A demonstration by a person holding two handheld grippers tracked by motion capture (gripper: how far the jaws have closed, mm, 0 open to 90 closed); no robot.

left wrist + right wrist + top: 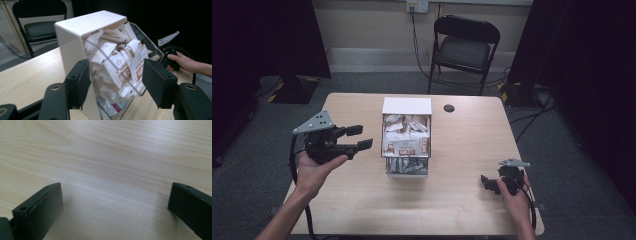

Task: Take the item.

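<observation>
High view, item by item. Table [362, 200]: pale wood-grain top with a small dark round grommet [449, 108] near the far edge. Dispenser box [407, 106]: white top and sides with a clear front, standing at the middle of the table, packed with white-and-brown sachets [404, 135]; more packets lie in its lower opening.

Left gripper [358, 137]: held above the table's left part in the person's left hand [314, 170], pointing toward the box but apart from it — jaws spread, nothing between them. A grey three-cornered plate sits on its top and a black cable trails down from it.

Right gripper [486, 182]: held low over the table's near right corner in the right hand [514, 197], well apart from the box.

Left gripper view: the box shows between the two open jaws, tilted in frame, the sachets crowded behind its clear panel; the other hand and gripper appear beyond it at right.

Right gripper view: bare wood grain between two widely parted jaws — nothing pinched.

Background, high view: black folding chair [464, 47] against the far wall, grey carpet, dark curtains at both sides.
</observation>
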